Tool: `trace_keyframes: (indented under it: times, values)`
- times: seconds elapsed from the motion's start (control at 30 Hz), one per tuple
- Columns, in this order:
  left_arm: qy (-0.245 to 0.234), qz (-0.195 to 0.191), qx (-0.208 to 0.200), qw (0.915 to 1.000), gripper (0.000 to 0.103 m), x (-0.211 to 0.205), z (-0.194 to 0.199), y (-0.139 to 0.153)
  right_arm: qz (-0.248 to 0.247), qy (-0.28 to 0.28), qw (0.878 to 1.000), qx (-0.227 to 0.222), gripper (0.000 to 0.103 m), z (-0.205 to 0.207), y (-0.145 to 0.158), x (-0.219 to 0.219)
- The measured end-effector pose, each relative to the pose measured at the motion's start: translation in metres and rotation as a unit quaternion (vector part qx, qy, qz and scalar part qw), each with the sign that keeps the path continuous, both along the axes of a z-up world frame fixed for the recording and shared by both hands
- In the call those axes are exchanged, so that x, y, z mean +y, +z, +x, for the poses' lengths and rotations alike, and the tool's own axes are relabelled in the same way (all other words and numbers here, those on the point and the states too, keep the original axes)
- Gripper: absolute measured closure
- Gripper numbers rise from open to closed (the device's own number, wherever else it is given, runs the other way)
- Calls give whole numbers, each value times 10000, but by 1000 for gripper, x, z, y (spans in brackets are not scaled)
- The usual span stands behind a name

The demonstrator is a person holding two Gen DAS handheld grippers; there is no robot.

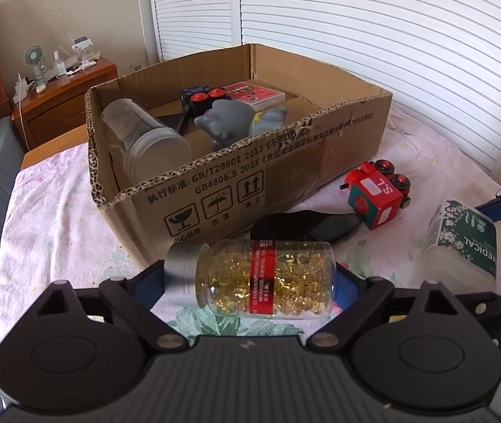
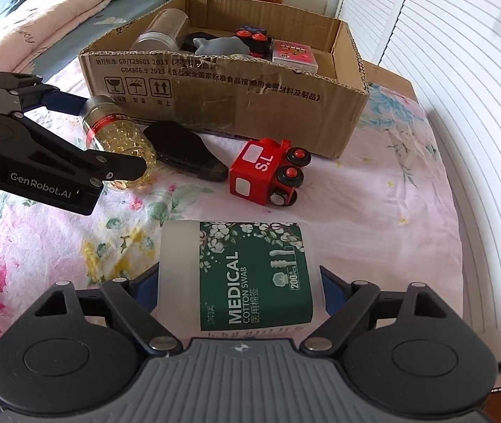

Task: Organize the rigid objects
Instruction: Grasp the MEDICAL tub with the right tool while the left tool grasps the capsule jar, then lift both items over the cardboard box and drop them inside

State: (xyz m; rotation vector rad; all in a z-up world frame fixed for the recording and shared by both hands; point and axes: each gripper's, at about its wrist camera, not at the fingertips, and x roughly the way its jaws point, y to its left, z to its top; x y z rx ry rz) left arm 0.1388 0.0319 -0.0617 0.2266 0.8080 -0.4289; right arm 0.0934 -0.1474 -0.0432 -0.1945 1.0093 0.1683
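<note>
A: Near the front edge of the bed, on the flowered sheet, the capsule bottle (image 1: 261, 276) lies on its side just in front of the cardboard box (image 1: 285, 176). Its long axis runs straight across between the fingers of the left gripper (image 1: 250, 282), silver cap toward one blue pad, base toward the other.

B: Is it gripped?

A: I judge the pads are touching or nearly touching both ends, but whether they press I can't tell. The right wrist view shows one finger at the cap and the other across the base.

B: And the other side?

A: The right gripper (image 2: 240, 282) straddles the cotton swab tub (image 2: 247, 275). That tub lies with its long axis pointing away from the gripper, toward the box, so the fingers sit against its sides. There a slight gap shows on one side, so the grip doesn't look closed yet.

B: What does one camera give that the other doesn't?

A: The right view shows the red toy train (image 2: 268, 172) and a flat black thing (image 2: 183, 151) between tub and box. The left view looks deeper into the box: a clear jar (image 1: 144, 141), a grey toy (image 1: 236, 121), a pink packet (image 1: 254, 94).
</note>
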Motion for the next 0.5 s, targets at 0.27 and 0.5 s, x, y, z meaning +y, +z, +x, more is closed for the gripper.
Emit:
trace_keyframes:
  times: [0.27,0.5]
  values:
    - [-232,74,241,9994,11,4,-5,7,37,225,9996,142,17,-1,7,-2]
    - [-363,103,351,9987,11,12,-15,29,-50,493,9985,215,17,-4,18,-5]
